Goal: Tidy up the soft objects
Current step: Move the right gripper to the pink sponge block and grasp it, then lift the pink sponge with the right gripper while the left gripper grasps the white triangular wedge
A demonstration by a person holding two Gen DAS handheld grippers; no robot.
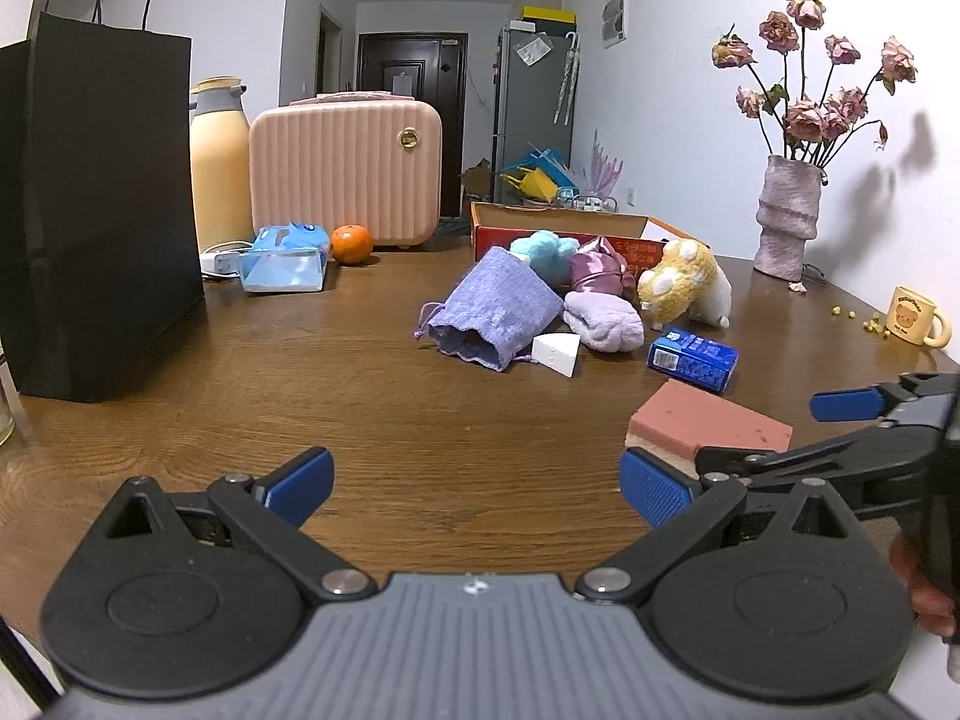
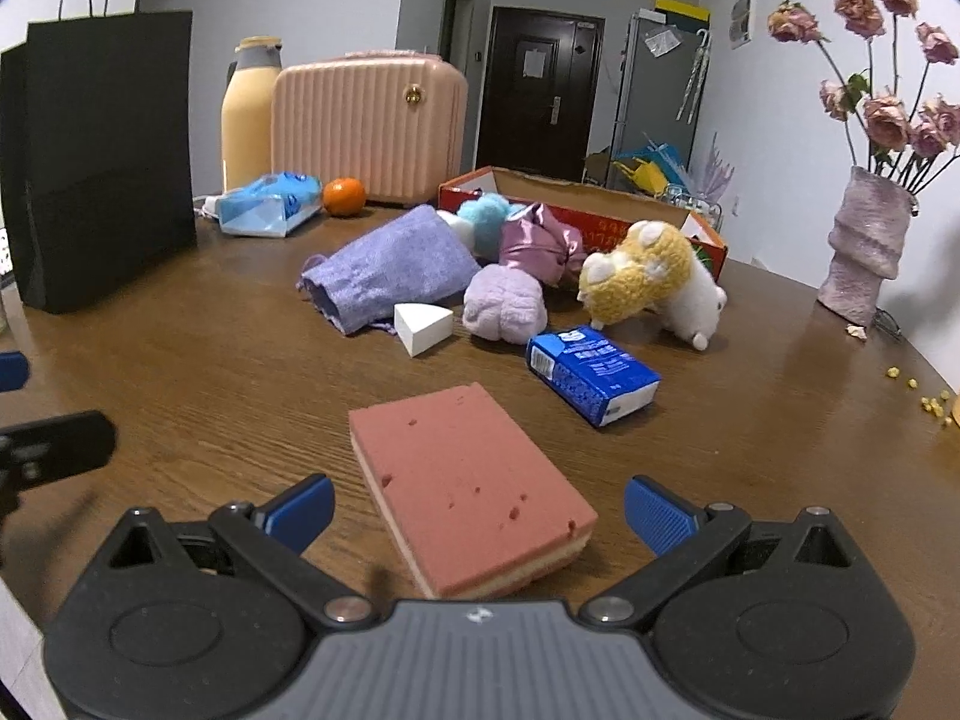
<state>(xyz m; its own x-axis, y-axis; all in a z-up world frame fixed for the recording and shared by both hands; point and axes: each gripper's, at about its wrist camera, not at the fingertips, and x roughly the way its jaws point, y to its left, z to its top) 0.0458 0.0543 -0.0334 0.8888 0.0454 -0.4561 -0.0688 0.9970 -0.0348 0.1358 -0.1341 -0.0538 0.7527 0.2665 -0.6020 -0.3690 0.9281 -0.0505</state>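
A pink sponge [image 2: 468,486] lies on the wooden table between the wide-open fingers of my right gripper [image 2: 477,510], untouched by the pads. My left gripper [image 1: 477,489] is open over bare wood, with the right gripper [image 1: 840,432] beside it and the sponge [image 1: 708,423] under that one. Further back lie a purple knitted pouch [image 2: 390,270], a white foam wedge [image 2: 422,324], a lilac plush [image 2: 504,303], a satin pink bag [image 2: 537,243], a blue pom-pom [image 2: 487,216] and a yellow-and-white plush toy [image 2: 648,276]. A blue tissue pack [image 2: 591,375] lies beyond the sponge.
An open red cardboard box [image 2: 600,204] stands behind the pile. A black paper bag [image 1: 96,204], a yellow flask [image 1: 219,168], a pink case [image 1: 345,171], a tissue pack [image 1: 285,258] and an orange [image 1: 351,244] stand at the back left. A vase of dried roses [image 1: 786,216] and a mug [image 1: 915,315] stand right.
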